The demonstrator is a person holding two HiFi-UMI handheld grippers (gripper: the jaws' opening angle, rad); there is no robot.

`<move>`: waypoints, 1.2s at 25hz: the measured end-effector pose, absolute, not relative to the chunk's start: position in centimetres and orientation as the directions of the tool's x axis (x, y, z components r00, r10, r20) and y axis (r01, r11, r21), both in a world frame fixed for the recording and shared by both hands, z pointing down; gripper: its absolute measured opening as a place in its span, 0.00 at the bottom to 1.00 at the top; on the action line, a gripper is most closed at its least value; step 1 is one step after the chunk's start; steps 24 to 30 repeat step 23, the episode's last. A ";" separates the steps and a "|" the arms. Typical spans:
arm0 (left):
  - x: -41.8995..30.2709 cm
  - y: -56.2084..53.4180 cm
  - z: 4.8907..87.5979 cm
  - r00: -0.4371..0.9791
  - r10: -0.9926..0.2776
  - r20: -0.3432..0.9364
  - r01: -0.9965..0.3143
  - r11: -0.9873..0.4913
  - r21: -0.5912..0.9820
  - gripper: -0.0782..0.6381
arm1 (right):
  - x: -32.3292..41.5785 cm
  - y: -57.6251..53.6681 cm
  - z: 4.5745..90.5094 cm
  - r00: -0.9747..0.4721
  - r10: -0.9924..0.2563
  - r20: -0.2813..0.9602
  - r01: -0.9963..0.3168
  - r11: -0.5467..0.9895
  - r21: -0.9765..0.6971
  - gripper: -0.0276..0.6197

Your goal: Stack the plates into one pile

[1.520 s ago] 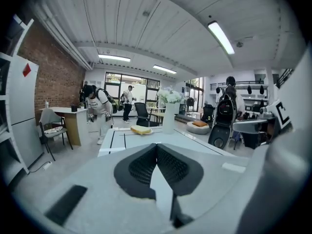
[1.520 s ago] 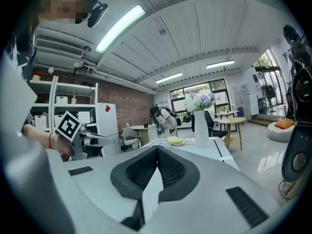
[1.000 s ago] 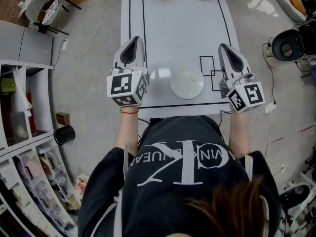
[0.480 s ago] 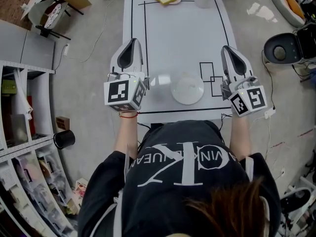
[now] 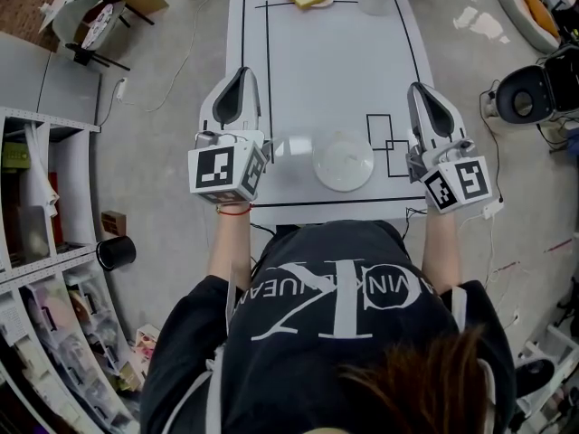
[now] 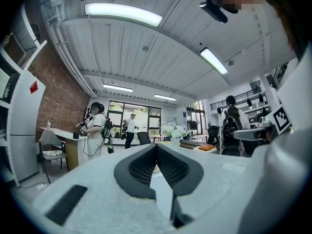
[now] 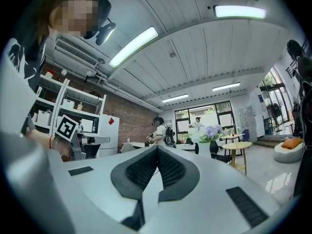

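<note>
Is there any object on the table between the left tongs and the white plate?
Nothing visible does. Only bare table lies between the shut, empty left tongs and the plate.

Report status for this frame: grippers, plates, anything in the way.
Left gripper shut, empty. Right gripper shut, empty. White plate on table between them, untouched. Nothing blocking it.
</note>
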State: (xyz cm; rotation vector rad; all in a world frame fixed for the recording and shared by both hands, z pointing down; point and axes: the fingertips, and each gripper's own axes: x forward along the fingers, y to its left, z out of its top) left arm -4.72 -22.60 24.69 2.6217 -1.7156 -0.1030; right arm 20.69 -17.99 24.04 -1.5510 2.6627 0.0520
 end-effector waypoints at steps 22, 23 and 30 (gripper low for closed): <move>-4.1 -23.1 26.3 0.428 -0.904 -0.011 -0.903 -0.428 0.045 0.12 | 20.6 -18.4 25.6 -0.495 -0.868 -0.041 -0.868 0.496 -0.029 0.04; -4.1 -23.2 26.4 0.430 -0.903 -0.010 -0.902 -0.430 0.045 0.12 | 20.5 -18.4 25.6 -0.495 -0.868 -0.041 -0.868 0.496 -0.029 0.04; -4.1 -23.2 26.4 0.430 -0.903 -0.010 -0.902 -0.430 0.045 0.12 | 20.5 -18.4 25.6 -0.495 -0.868 -0.041 -0.868 0.496 -0.029 0.04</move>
